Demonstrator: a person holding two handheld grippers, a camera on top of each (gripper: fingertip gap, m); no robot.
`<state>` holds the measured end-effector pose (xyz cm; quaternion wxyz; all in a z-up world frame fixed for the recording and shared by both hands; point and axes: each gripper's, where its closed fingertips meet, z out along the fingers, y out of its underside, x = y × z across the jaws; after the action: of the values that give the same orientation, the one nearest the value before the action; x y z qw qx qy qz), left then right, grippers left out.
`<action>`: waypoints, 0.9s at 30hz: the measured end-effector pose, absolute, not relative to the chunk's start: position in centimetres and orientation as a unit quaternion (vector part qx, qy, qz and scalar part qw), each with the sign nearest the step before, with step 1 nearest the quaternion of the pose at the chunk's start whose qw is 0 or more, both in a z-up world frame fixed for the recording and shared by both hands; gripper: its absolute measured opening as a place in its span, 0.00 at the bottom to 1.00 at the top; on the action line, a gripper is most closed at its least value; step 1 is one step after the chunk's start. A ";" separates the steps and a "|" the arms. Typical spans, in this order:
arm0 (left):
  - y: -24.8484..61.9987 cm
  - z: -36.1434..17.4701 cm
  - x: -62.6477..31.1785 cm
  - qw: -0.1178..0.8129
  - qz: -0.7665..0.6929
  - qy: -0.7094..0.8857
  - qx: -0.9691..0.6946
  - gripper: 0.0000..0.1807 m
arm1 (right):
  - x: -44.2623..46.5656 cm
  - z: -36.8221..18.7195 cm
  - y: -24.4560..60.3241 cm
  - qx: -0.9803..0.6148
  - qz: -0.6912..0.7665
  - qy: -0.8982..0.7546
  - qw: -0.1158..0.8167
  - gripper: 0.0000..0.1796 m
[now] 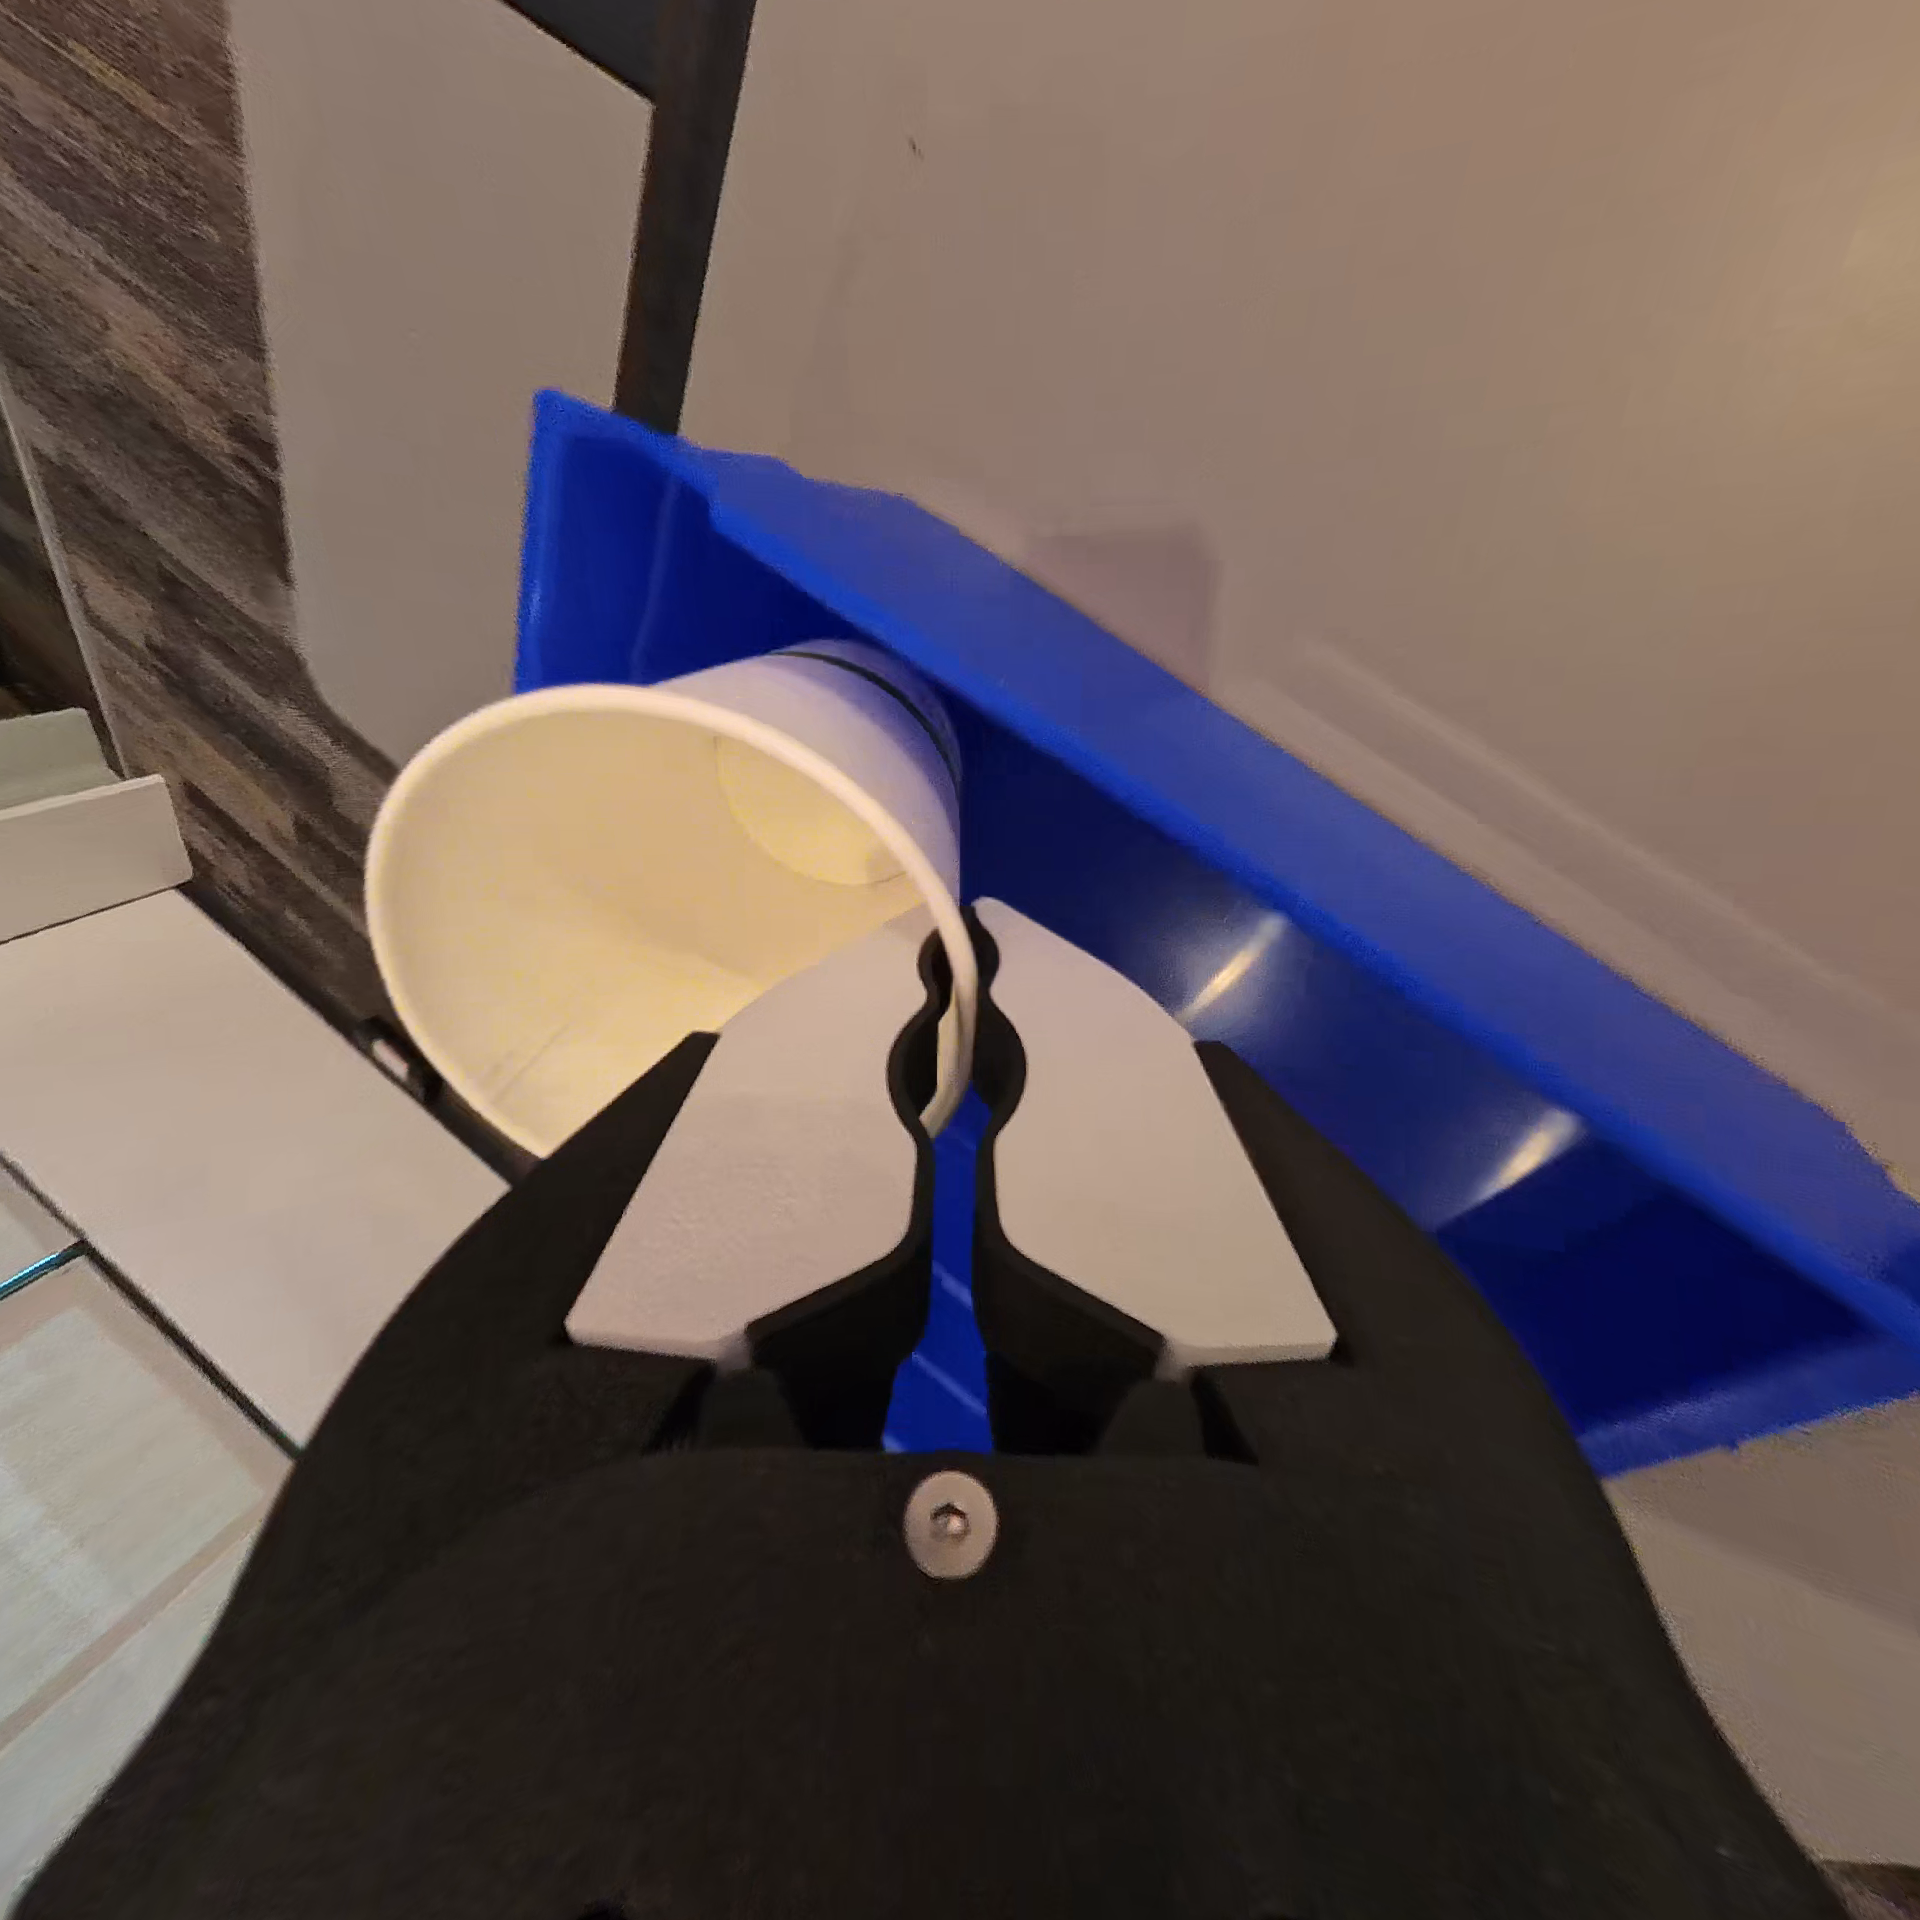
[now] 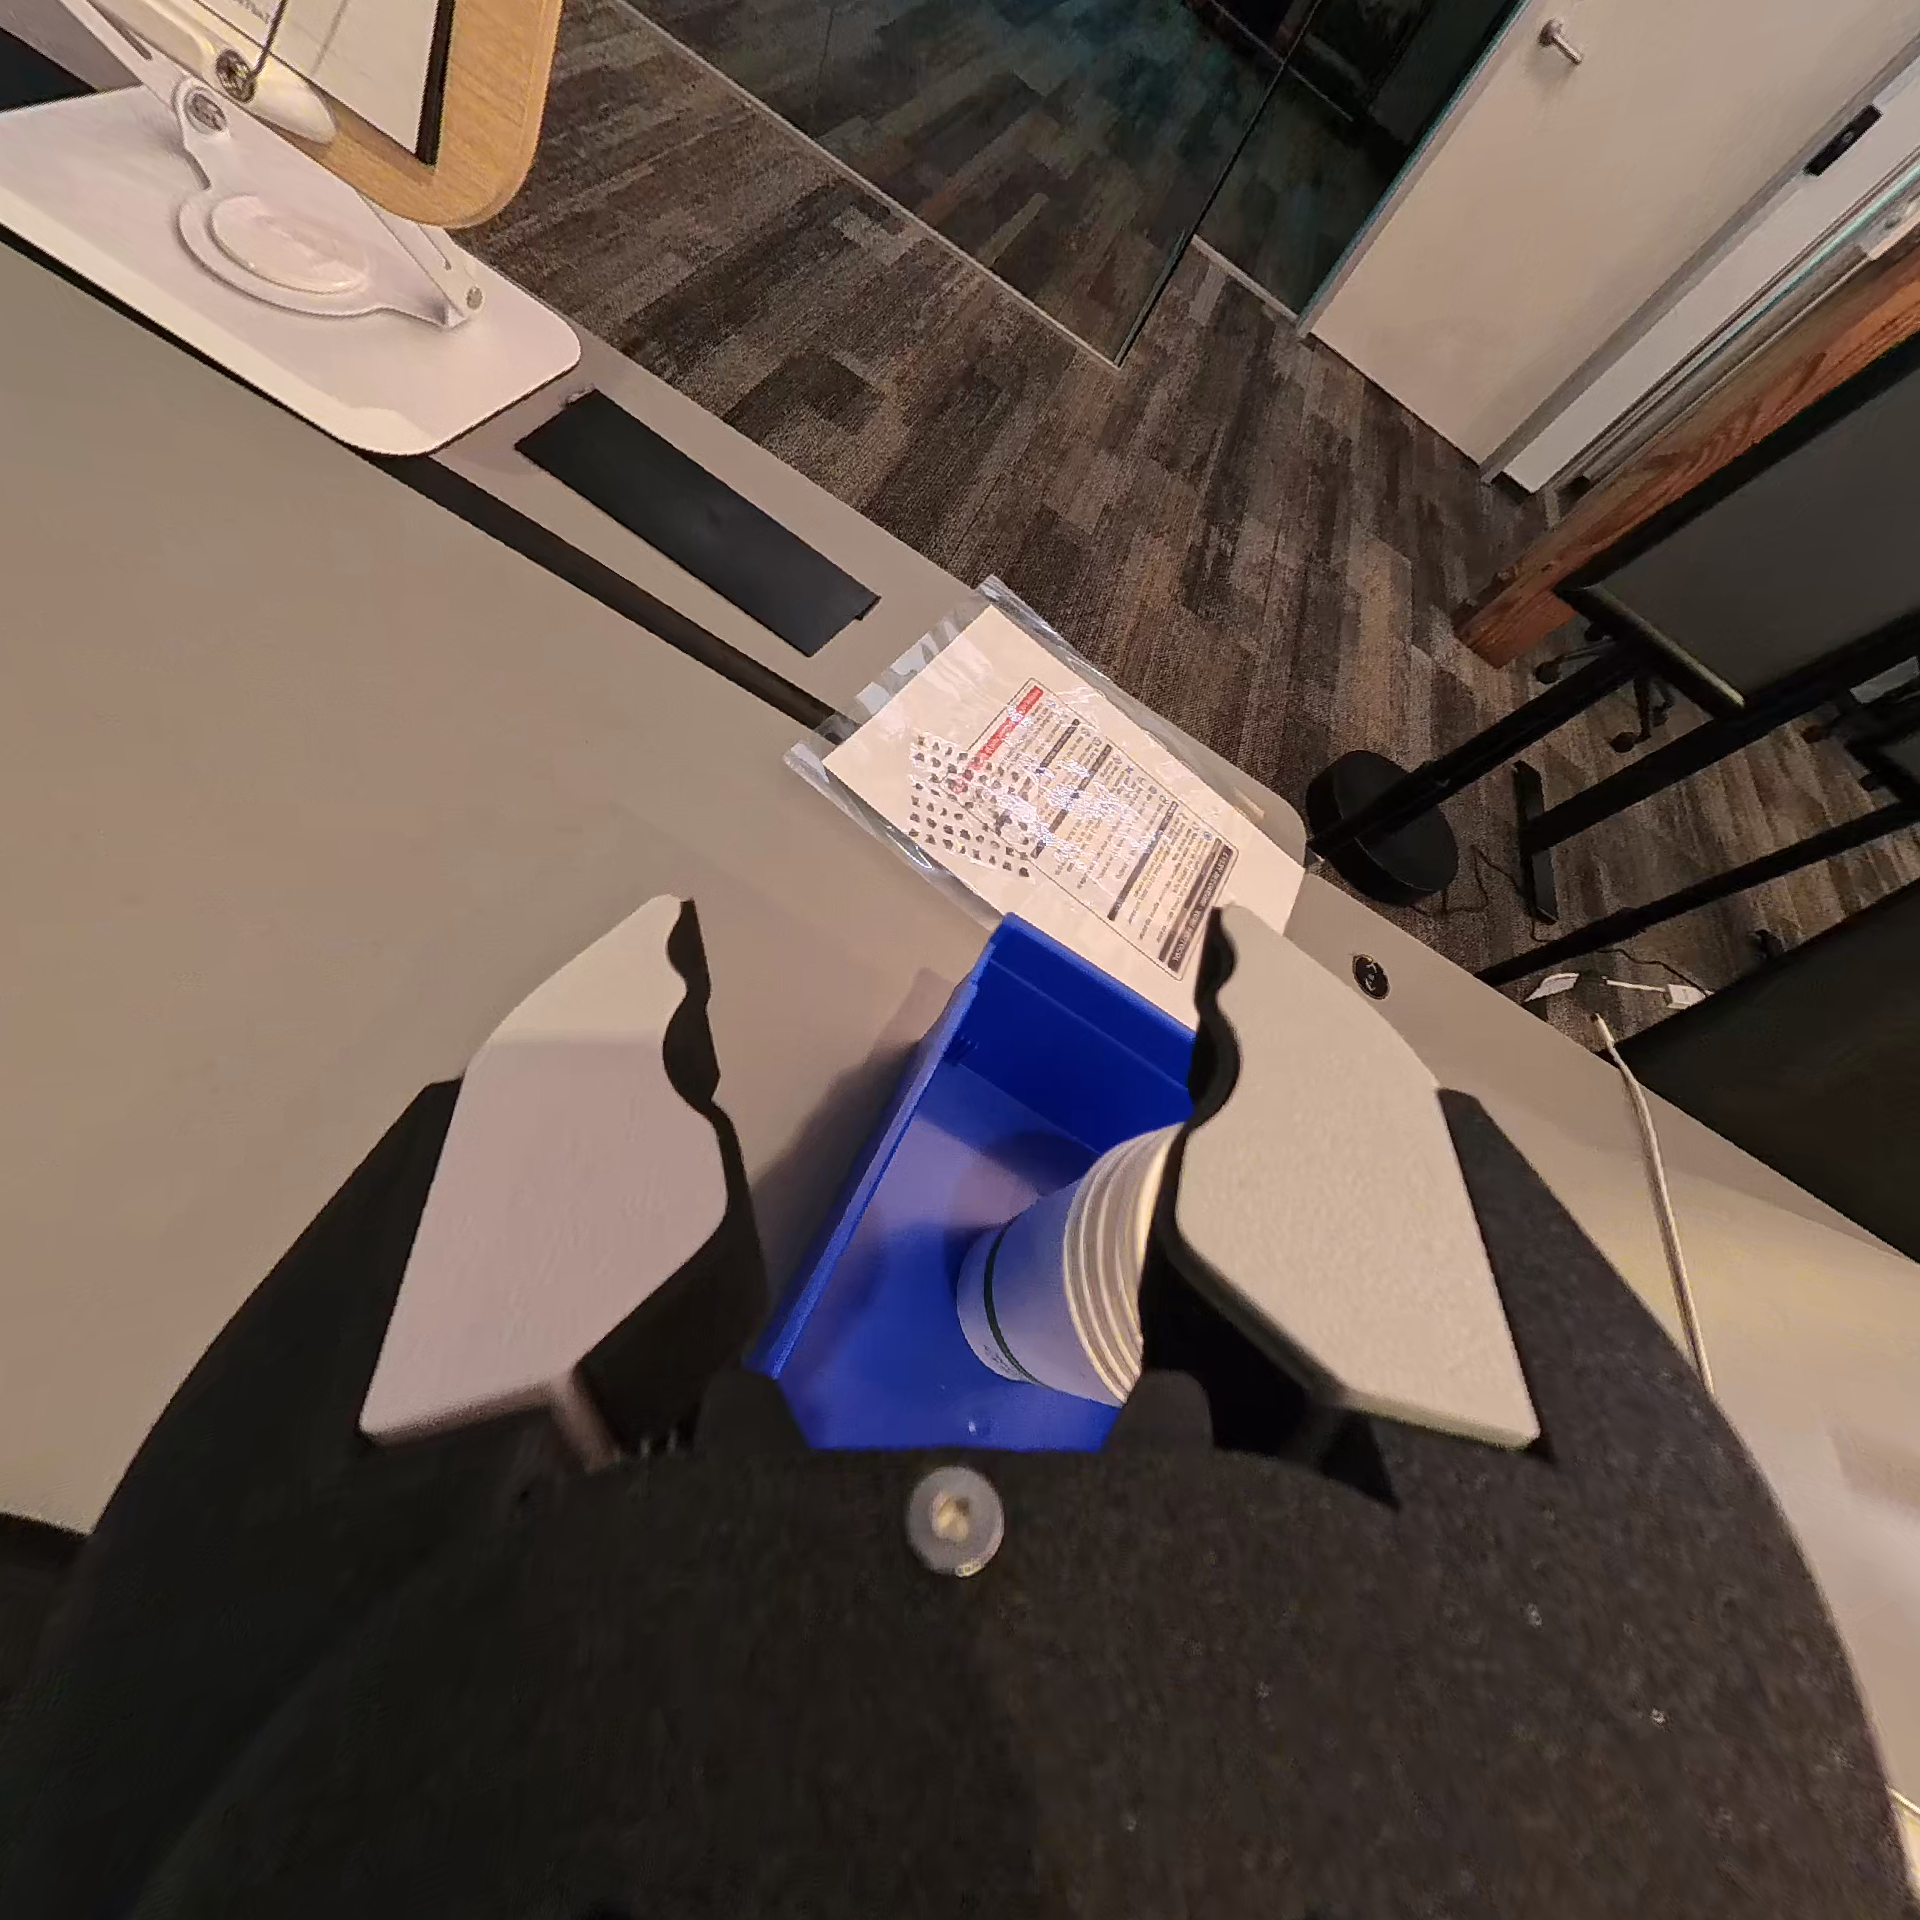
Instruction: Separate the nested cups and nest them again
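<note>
In the left wrist view my left gripper [image 1: 961, 935] is shut on the rim of a white paper cup [image 1: 623, 883]. The cup is tipped on its side with its mouth toward the camera. Its base, ringed with dark bands, is against the inside of a blue plastic bin [image 1: 1299, 831]. In the right wrist view my right gripper [image 2: 951, 920] is open and empty, above the same blue bin [image 2: 904, 1382]. A stack of nested white cups [image 2: 1081, 1288] with several rims lies tilted in the bin. The right finger [image 2: 1340, 1195] partly hides it.
The bin sits on a grey table [image 2: 312, 779]. A printed sheet in a clear bag [image 2: 1039, 800] lies just beyond it near the table edge. A black cable slot [image 2: 696, 525] and a white stand with a wooden frame [image 2: 312, 260] are at the far left. Carpeted floor lies beyond.
</note>
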<state>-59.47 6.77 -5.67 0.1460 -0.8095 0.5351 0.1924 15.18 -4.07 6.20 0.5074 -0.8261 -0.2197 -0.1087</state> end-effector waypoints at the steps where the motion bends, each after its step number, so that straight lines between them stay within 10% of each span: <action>1: 6.4 -4.7 -59.7 0.153 0.197 0.534 -0.808 0.00 | 15.0 6.1 -4.0 -0.826 -0.109 -0.223 0.506 0.49; 12: -3.9 7.2 -47.2 0.257 0.132 0.645 -0.707 0.00 | -3.8 9.8 -6.7 -0.656 0.117 -0.467 0.581 0.49; 27: -18.7 6.2 -24.5 0.286 0.014 0.833 -0.473 0.00 | -20.6 7.9 -15.4 -0.520 0.361 -0.602 0.487 0.52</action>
<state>-24.46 -18.73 6.19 0.2858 -0.4734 0.8331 0.0141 -20.63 -15.38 7.94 0.4866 -0.5205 -0.6019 0.3606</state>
